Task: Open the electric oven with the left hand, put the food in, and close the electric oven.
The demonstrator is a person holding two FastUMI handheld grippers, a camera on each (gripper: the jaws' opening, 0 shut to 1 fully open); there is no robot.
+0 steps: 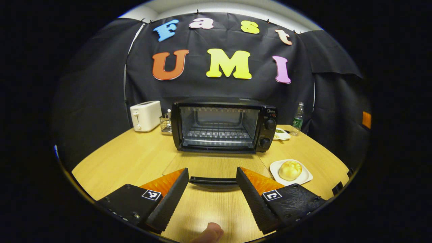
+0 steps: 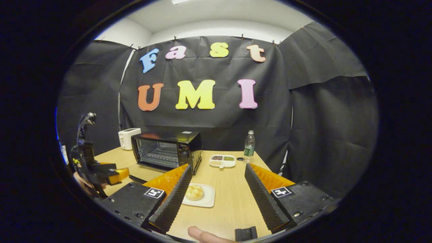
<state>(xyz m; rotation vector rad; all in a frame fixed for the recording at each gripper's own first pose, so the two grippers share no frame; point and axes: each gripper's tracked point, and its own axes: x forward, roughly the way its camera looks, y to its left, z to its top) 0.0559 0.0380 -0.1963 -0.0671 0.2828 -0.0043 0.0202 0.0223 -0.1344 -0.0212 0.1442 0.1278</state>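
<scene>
We note the electric oven (image 1: 222, 125) at the back middle of the desk (image 1: 128, 162), with its glass door (image 1: 216, 167) swung fully down and lying flat toward us. The wire rack (image 1: 217, 134) inside carries nothing that we can see. The left gripper (image 1: 212, 184) hangs just in front of the door's handle (image 1: 213, 181), fingers spread wide, one to each side of the handle and touching neither end as far as we can tell.

The food, a round bun (image 1: 290, 169), sits on a small white plate (image 1: 305, 177) on the desk, right of the open door and outside the oven. In the right gripper view the right gripper (image 2: 216, 189) is spread and holds nothing; the bun (image 2: 194, 192) shows just beside its left finger, apart from it.

Containers behind: a divided white dish (image 2: 222, 161) with brown, green and pale contents right of the oven, a capped water bottle (image 2: 249, 144) beside it, a white toaster (image 1: 145, 115) left of the oven, and a small wire basket (image 1: 165, 123) between toaster and oven, contents unclear.
</scene>
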